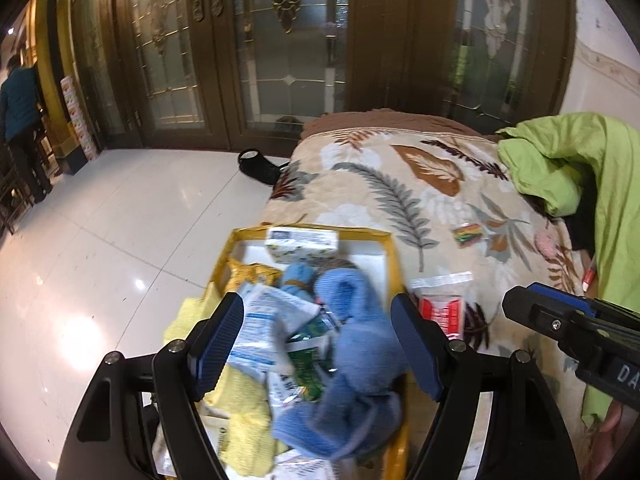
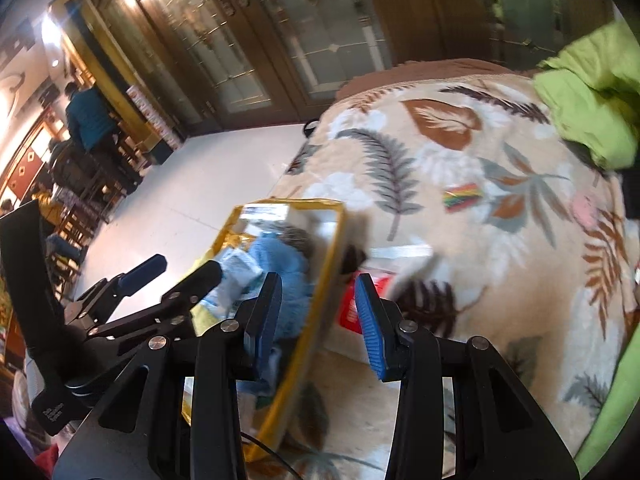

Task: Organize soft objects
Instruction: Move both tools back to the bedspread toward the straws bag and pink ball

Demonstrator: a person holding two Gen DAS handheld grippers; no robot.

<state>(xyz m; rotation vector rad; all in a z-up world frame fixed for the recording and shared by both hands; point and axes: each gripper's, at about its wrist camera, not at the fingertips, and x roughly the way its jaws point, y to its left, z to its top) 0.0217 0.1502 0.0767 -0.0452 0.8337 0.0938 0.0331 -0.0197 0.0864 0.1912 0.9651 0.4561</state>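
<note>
1. My left claw [image 1: 318,330] sits nearest the lens, jaws spread wide, gripping nothing. The blue plush toy [image 1: 352,364] lies between the pads; I can't tell whether it touches them.
2. That toy rests in the yellow box [image 1: 394,256], on top of a yellow cloth [image 1: 244,412], white packets [image 1: 264,320] and a green packet [image 1: 310,364].
3. At the box's far end: a white tissue pack [image 1: 302,242].
4. My right claw [image 2: 318,316] is also open and empty, straddling the box's right rim, with the red-and-white packet [image 2: 352,308] just past the pads.
5. Box and packet sit on the leaf-print blanket [image 1: 400,184] over the bed.
6. Farther on the blanket: a small rainbow-striped packet [image 1: 466,236], well apart from the box.
7. Far right: bunched green fabric [image 1: 568,160].
8. Beyond: white tile floor [image 1: 120,216], dark glass-panel doors [image 1: 280,48].
</note>
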